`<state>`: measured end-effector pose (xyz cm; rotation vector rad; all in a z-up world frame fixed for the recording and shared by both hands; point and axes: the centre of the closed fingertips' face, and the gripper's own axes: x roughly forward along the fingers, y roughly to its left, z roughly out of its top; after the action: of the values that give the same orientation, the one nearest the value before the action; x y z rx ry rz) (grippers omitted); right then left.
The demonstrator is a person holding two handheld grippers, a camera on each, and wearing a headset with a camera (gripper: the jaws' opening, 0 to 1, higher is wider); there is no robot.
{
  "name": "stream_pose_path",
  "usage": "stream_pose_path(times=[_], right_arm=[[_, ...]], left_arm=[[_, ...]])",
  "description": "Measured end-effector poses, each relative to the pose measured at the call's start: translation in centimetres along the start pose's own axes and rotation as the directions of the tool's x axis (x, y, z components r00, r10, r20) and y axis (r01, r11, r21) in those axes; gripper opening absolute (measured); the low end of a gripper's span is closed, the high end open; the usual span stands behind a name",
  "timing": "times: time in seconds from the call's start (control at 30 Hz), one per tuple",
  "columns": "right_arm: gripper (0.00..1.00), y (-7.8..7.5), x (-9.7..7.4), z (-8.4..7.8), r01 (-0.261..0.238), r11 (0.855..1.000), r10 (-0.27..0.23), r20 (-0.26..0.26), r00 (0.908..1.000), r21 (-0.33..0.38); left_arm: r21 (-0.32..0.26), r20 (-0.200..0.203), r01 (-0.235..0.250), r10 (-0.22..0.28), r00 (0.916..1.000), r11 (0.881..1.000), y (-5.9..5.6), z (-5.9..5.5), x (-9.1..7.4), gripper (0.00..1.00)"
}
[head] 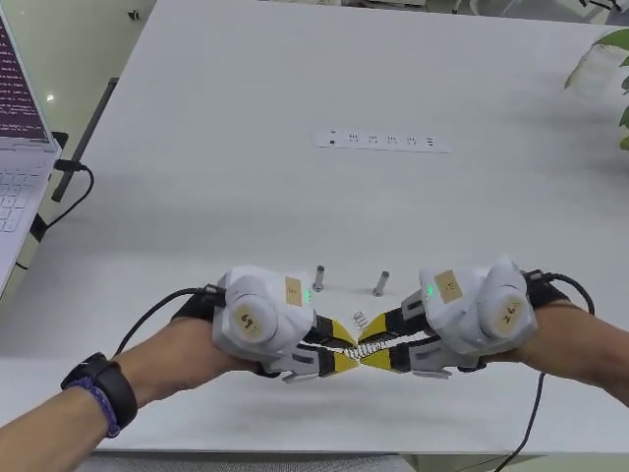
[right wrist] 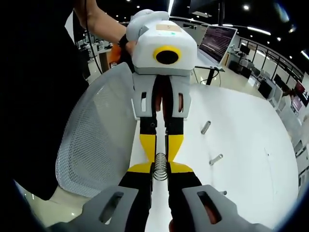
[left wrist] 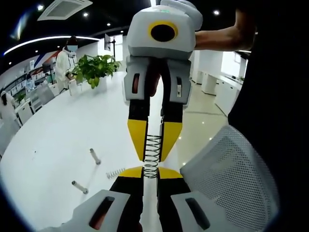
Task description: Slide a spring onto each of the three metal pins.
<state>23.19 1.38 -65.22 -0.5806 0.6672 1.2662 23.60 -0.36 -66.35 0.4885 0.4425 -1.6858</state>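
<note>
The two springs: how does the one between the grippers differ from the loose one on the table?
The held spring is off the table, pinched at both ends by the left gripper and right gripper; the loose spring lies flat, untouched. Both are small metal coils.

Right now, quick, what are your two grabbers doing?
Left gripper: closed, holding one end of the spring.
Right gripper: closed, holding the other end of the same spring.

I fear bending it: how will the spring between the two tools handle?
The spring is a thin open coil, so probably floppy and easily bent. It looks light and, being round, would likely roll if dropped on the table.
</note>
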Motion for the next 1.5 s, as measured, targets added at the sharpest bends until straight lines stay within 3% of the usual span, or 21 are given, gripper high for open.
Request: stream_pose_path(times=[0.43,0.67,0.93,1.2,1.5], right_arm=[[0.08,0.3,0.3,-0.7,-0.030,0.999,0.028,-0.065,0.9975,-0.029],[0.08,-0.1,0.2,-0.7,-0.019,1.000,0.018,-0.069,0.9974,-0.023],[0.08,-1.1,-0.3,-1.5,0.007,1.000,-0.008,-0.079,0.9969,-0.002],[0.08,-2.4,-0.6,-2.8,0.042,0.999,-0.038,-0.105,0.9937,0.029],[0.08,-3.6,-0.5,-4.3,0.063,0.997,-0.055,-0.156,0.9862,0.049]], left_arm=[[-0.014,-0.011,0.000,0.000,0.9999,1.000,-0.3,-0.3,0.8,0.02],[-0.048,0.002,-0.037,0.038,0.9993,0.998,0.3,-0.4,0.7,0.04],[-0.091,0.015,-0.091,0.093,0.9956,0.992,1.1,-0.8,-0.7,0.09],[-0.156,0.019,-0.169,0.174,0.9845,0.973,2.1,-2.0,-2.8,0.13],[-0.234,0.002,-0.262,0.270,0.9630,0.936,3.0,-4.1,-5.3,0.19]])
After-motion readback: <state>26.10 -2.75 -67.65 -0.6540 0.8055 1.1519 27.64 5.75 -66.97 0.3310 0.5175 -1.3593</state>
